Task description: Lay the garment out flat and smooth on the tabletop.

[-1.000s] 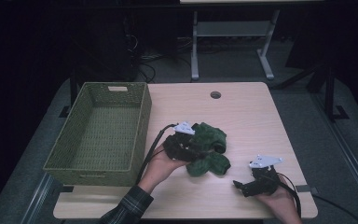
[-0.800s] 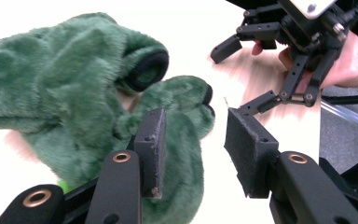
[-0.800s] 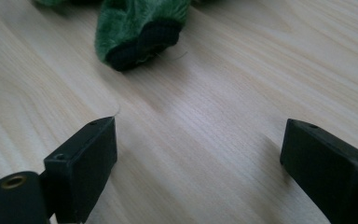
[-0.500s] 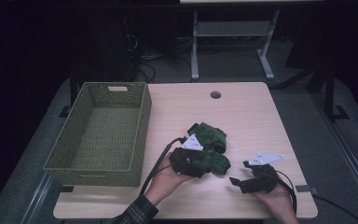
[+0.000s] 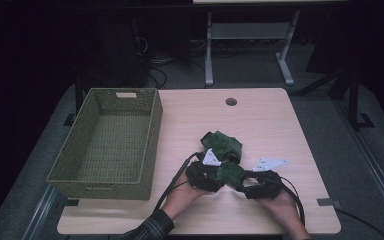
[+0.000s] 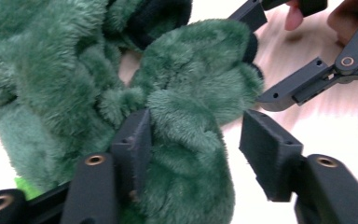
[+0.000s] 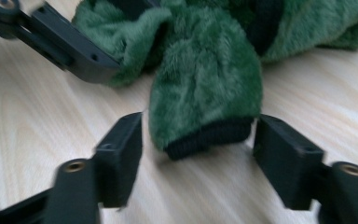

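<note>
A fuzzy green garment (image 5: 223, 144) with black cuffs lies crumpled on the table, near its front. My left gripper (image 5: 219, 174) is at the garment's near edge. In the left gripper view its jaws (image 6: 198, 135) stand around a fold of green fleece (image 6: 186, 116); one pad touches it and the other stands apart. These jaws have just been opening. My right gripper (image 5: 243, 183) comes in from the right. Its jaws (image 7: 198, 140) have just been closing and flank a sleeve end with a black cuff (image 7: 209, 135), with a gap on each side.
A green woven basket (image 5: 152, 135) stands on the left of the wooden table (image 5: 265, 125), with nothing in it. A round cable hole (image 5: 231, 101) sits near the table's far edge. Black cables trail from both grippers toward the front edge.
The left hand has come down and toward the front edge, onto the garment. The right hand has slid left up to the sleeve end, and its jaws have narrowed around it.
</note>
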A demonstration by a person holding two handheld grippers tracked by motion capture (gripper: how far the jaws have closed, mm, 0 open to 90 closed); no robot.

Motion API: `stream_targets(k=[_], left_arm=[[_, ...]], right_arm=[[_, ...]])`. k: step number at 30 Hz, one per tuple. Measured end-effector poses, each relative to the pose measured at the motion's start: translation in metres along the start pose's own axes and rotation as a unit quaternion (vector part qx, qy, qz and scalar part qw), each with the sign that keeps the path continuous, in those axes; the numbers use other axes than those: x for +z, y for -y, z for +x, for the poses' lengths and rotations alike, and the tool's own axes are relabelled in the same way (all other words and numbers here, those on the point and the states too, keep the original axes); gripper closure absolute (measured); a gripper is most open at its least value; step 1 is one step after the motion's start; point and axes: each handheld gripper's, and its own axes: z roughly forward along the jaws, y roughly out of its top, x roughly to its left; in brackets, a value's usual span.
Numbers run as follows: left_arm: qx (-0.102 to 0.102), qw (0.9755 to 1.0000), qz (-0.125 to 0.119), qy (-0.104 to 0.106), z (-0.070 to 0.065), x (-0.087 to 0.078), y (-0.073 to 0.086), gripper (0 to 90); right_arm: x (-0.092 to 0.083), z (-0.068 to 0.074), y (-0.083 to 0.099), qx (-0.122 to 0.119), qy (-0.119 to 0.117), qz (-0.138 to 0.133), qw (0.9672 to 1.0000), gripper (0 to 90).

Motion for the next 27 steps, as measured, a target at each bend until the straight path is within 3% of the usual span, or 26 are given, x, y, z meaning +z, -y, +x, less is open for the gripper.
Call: stream_targets(k=[6, 9, 12, 18, 27], left_arm=[[-0.001, 0.9999, 0.0, -0.011, 0.007, 0.0, 0.003, 66.9], [-0.007, 1.0, 0.001, -0.001, 0.011, -0.001, 0.003, 78.5], [-0.012, 0.9999, -0.008, 0.009, 0.01, -0.003, 0.003, 84.4], [-0.011, 0.9993, -0.028, 0.022, 0.009, -0.02, -0.003, 86.1], [-0.011, 0.9985, -0.045, 0.029, 0.01, -0.047, -0.004, 86.8]], right_arm=[[0.004, 0.001, -0.003, -0.005, 0.005, -0.005, 1.0, 57.7], [0.002, 0.001, -0.003, -0.005, 0.01, -0.005, 0.9999, 67.3], [0.0, 0.001, -0.004, -0.003, 0.014, -0.004, 0.9999, 74.5], [-0.011, -0.002, -0.005, -0.007, 0.026, -0.006, 0.9996, 77.8], [-0.039, -0.015, 0.001, 0.009, 0.051, -0.026, 0.9983, 78.8]])
